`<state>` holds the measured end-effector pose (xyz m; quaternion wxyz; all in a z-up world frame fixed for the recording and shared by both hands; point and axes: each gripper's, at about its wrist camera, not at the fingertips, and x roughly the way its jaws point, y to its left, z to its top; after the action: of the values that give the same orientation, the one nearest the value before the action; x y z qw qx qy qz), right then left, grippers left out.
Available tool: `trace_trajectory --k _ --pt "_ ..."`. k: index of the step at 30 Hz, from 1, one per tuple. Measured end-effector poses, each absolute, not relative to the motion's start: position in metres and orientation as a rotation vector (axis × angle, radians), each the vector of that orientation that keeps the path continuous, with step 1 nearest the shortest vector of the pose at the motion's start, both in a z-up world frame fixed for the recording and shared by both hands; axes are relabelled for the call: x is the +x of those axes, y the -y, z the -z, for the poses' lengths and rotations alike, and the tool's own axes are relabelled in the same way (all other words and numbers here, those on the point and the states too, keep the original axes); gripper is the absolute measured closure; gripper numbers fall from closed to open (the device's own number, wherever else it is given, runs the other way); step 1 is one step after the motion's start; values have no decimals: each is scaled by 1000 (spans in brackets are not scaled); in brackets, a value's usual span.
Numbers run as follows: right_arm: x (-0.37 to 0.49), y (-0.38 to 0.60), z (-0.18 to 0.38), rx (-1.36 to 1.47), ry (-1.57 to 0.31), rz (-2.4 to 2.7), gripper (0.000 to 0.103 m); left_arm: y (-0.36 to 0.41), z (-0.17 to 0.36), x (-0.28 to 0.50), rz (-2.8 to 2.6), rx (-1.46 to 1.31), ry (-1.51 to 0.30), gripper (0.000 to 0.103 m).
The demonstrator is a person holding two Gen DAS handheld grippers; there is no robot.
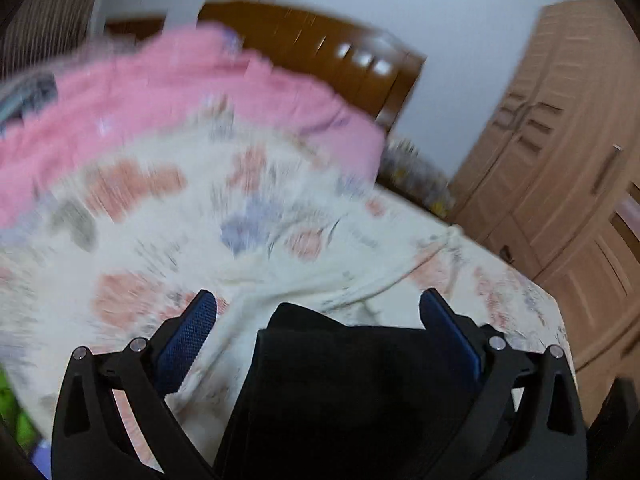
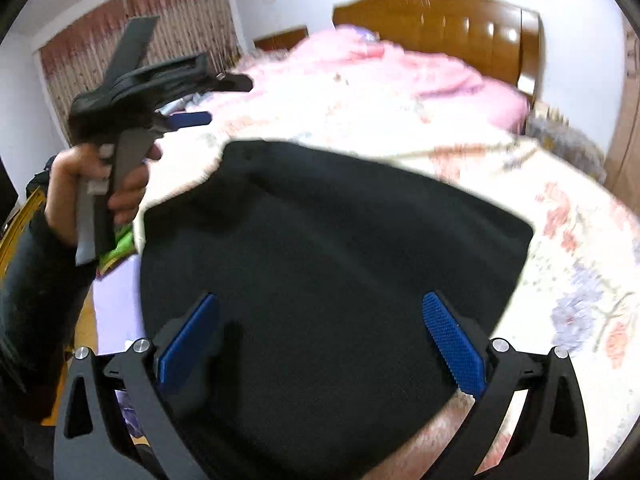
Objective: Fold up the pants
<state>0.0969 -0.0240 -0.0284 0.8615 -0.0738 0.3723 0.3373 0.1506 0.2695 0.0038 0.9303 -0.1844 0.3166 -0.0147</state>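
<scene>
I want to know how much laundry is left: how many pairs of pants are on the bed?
1: the black pants lie on the floral bedspread, below both open grippers. More could be hidden under the pink blanket.

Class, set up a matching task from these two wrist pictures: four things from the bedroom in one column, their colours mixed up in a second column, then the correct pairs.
Column one:
1. pants
2. blanket
3. headboard
4. gripper pads

Column two:
A. blue
B. pink
C. black
D. glossy brown wood

Pairs: 1-C, 2-B, 3-D, 4-A.
</scene>
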Motion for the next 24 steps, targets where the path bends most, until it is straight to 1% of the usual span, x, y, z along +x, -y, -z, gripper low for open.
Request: trace_trajectory --k 2,3,6,9,11,13,16,20,22,24 --pt "81 24 20 -168 -750 -712 4 -254 -17 114 45 -286 -611 2" --pt "70 22 19 -182 -740 -712 4 -243 -16 100 49 -231 -623 2" --pt "53 20 28 -237 -745 -682 4 -198 9 60 110 -47 -702 2" --pt "47 20 51 -268 -808 -630 4 -179 38 40 114 53 -755 2" --pt "51 19 67 -283 -844 -596 4 -179 54 40 105 64 -771 1" --pt "48 21 71 -286 -825 -581 4 -182 59 38 113 58 -743 1" --pt "45 19 64 -287 -842 -553 4 -179 57 34 99 76 -741 1" --pt "18 20 43 -275 -763 -547 4 -168 39 5 113 110 -687 2" --pt "13 18 43 -301 -762 -526 4 -159 36 -9 154 123 -669 2" --pt "13 15 56 -344 -799 -482 4 -149 41 -15 162 163 -668 2"
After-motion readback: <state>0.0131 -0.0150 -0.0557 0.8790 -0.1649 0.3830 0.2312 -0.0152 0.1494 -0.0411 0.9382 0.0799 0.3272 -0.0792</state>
